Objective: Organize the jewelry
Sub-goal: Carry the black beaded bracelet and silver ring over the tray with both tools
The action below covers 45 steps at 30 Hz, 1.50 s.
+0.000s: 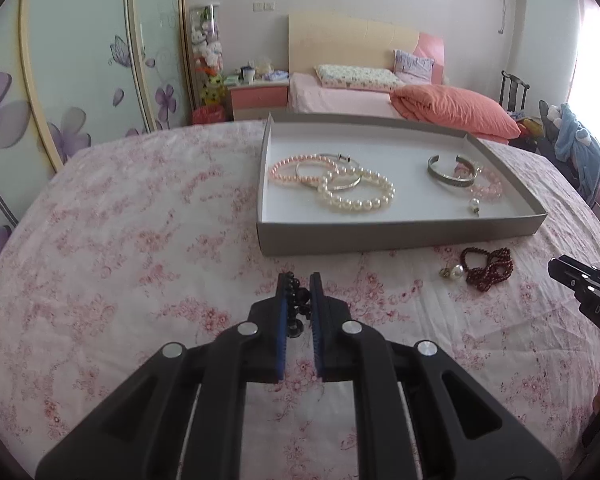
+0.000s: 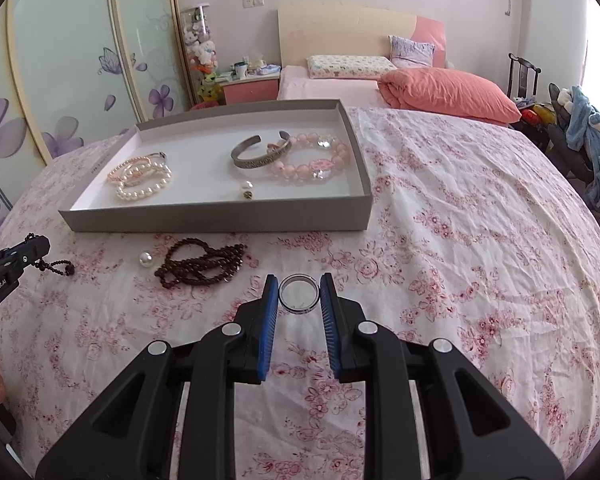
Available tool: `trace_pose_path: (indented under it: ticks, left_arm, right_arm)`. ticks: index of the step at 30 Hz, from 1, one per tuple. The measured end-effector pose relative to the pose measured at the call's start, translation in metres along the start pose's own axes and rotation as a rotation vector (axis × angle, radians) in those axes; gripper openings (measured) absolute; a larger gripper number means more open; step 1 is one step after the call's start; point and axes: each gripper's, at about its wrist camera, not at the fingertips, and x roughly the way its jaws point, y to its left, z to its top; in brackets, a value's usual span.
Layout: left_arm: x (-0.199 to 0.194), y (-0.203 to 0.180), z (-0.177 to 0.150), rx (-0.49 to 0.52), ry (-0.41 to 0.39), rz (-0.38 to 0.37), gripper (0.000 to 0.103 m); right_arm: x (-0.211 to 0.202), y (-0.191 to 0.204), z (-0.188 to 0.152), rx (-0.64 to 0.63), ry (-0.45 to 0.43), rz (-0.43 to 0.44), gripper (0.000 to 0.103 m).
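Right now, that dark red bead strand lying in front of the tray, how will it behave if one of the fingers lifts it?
The dark red bead strand lies in loose tangled loops, so it will probably hang limp and swing. Its small round beads may slip through a light pinch. Dragging it could nudge the loose pearl beside it, which looks apt to roll.

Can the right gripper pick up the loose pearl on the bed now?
Probably not yet. The right gripper is shut on a ring, so its jaws are full. The pearl itself lies uncovered beside the dark beads.
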Motion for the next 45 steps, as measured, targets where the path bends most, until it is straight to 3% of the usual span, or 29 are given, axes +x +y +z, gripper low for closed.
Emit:
trace_pose_path:
  ticks: [14, 23, 45]
  left_arm:
    - [-0.054, -0.025, 0.008, 0.067, -0.208, 0.072, 0.011]
    - [-0.057, -0.033, 0.016, 0.046, -0.226, 0.041, 0.011]
    - [-0.051, -0.038, 0.051, 0.022, -0.301, -0.007, 0.011]
  right_arm:
    - [-0.043, 0.022, 0.015, -0.031, -0.191, 0.051, 0.023]
    - [-0.064, 0.035, 0.021, -0.065, -0.313, 0.064, 0.023]
    - [-0.069, 0.046, 0.056, -0.073, -0.439, 0.064, 0.023]
